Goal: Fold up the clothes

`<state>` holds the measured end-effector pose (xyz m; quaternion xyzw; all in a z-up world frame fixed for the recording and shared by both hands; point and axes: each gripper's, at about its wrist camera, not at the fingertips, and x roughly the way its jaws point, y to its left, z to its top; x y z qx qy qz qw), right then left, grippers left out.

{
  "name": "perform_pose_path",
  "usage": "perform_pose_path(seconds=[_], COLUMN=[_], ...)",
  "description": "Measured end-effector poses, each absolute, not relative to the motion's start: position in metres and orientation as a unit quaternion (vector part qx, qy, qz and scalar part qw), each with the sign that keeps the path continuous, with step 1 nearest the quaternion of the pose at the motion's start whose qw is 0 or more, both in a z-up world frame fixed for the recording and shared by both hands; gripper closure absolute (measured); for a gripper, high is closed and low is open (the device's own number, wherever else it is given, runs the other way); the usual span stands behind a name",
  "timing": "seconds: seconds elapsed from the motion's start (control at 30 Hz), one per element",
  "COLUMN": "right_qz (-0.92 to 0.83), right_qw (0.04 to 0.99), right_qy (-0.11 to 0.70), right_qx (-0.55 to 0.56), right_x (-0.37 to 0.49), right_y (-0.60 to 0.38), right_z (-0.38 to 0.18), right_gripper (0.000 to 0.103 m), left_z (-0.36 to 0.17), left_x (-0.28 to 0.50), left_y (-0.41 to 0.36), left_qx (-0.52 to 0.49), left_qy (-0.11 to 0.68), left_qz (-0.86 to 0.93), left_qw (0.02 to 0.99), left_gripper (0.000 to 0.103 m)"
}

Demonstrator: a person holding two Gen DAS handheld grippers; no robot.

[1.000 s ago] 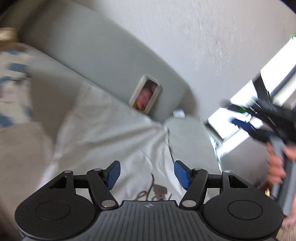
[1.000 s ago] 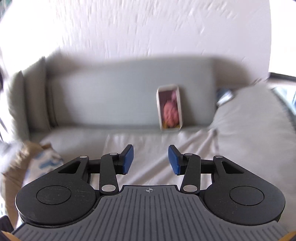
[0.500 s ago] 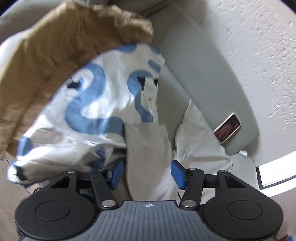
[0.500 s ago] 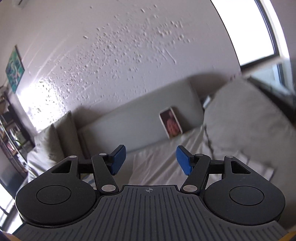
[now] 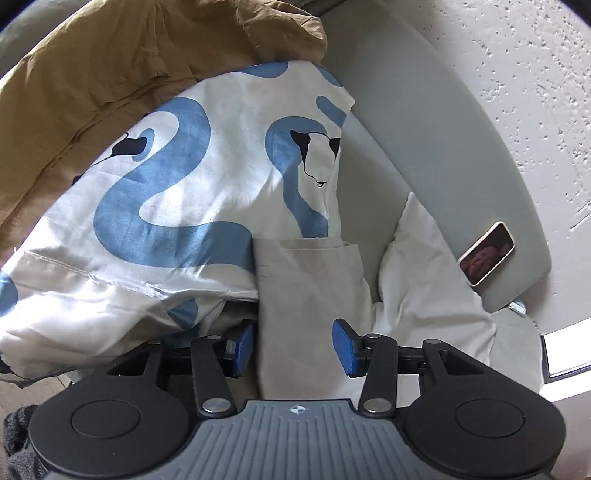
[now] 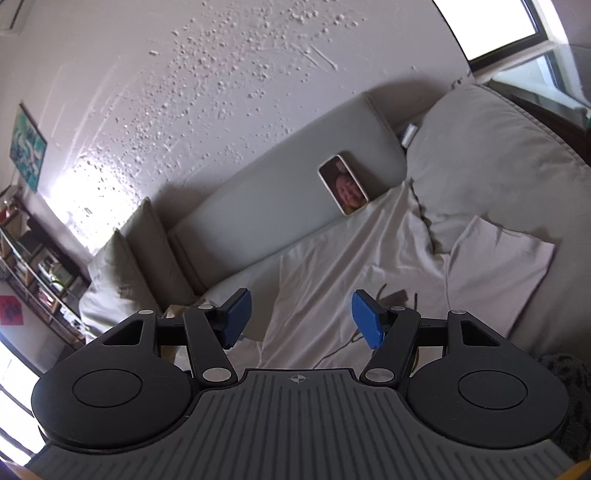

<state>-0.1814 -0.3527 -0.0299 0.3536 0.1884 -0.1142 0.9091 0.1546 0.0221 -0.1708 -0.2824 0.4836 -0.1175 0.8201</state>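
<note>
Beige cloth (image 5: pixel 310 295) between closing left tool (image 5: pixel 293 345) pads, untouched, angled down, right tool (image 6: pixel 301 314) apart.

A grey sofa (image 6: pixel 280 206) stood against a white textured wall (image 6: pixel 229 74). A phone (image 6: pixel 343 184) leaned upright against the sofa backrest, its lit screen facing outward. Two beige cushions (image 6: pixel 122 266) stood on edge at the left end of the sofa, and a large grey cushion (image 6: pixel 487 155) lay at the right end. A framed picture (image 6: pixel 27 147) hung on the wall at far left, above a shelving unit (image 6: pixel 33 280) holding small items. A window (image 6: pixel 491 26) admitted bright light at upper right.
</note>
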Motion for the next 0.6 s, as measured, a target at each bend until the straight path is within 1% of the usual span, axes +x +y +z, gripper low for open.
perform_pose_path(seconds=[0.1,0.33,0.5,0.53,0.6], right_qz=[-0.112,-0.091,-0.091,-0.092,-0.093], right_qw=[0.906,0.899,0.895,0.894,0.893], right_qy=[0.196,0.211,0.219,0.221,0.223], right_qx=[0.359,0.372,0.378,0.378,0.379], right_x=[-0.180,-0.169,-0.165,-0.164,-0.163], right_y=[-0.352,-0.350,-0.350,-0.350,-0.350], right_z=[-0.036,-0.048,-0.053,-0.053,-0.055], right_gripper=[0.036,0.036,0.036,0.036,0.036], left_z=[-0.171,-0.188,-0.191,-0.191,-0.191], left_x=[0.154,0.176,0.183,0.184,0.186], left_y=[0.023,0.030,0.023,0.021,0.018], left_qx=[-0.284,-0.347,-0.346,-0.340,-0.330], left_qy=[0.474,0.508,0.512,0.513,0.516], left_qz=[-0.108,-0.109,-0.114,-0.113,-0.110], left_qw=[0.827,0.781,0.778,0.780,0.783], left_gripper=[0.063,0.065,0.065,0.065,0.073])
